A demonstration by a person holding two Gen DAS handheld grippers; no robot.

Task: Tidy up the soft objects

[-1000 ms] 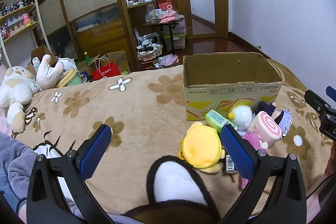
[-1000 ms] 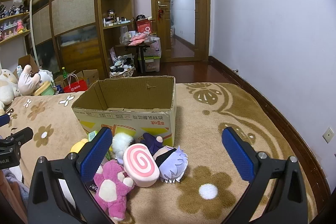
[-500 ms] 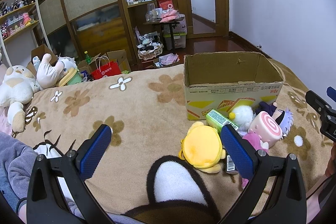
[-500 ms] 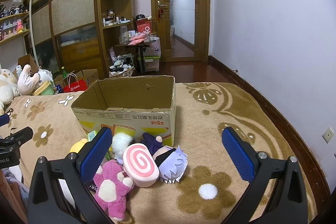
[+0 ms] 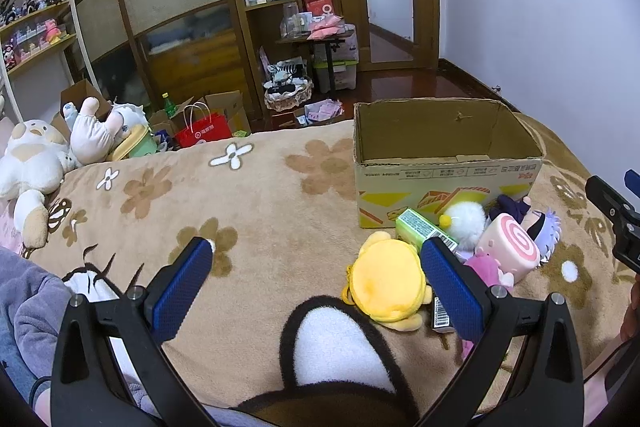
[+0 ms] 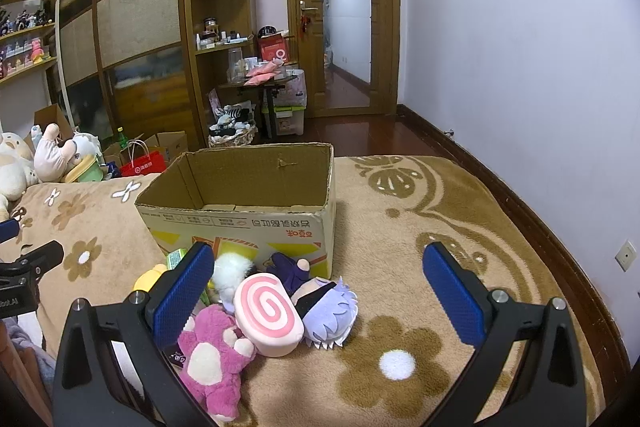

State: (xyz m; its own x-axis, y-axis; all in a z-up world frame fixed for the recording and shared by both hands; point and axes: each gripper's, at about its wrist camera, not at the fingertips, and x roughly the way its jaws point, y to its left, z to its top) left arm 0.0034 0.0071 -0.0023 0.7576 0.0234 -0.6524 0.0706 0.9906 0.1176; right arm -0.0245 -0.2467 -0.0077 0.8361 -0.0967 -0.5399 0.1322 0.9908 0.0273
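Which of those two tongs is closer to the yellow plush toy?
Left. The left tongs hang open with the yellow plush toy just inside their right-hand finger. The right tongs, also open, sit further right, over the pink swirl cushion.

The left hand-held gripper (image 5: 316, 279) is held low and level, its two blue-padded fingers (image 5: 182, 289) spread wide apart with nothing between them, and a grey sleeve (image 5: 24, 303) shows at the lower left edge of its view. The right hand-held gripper (image 6: 318, 285) is likewise level with its blue pads (image 6: 450, 293) wide apart and empty; its black tip (image 5: 612, 205) shows at the right edge of the left wrist view, beside the left one
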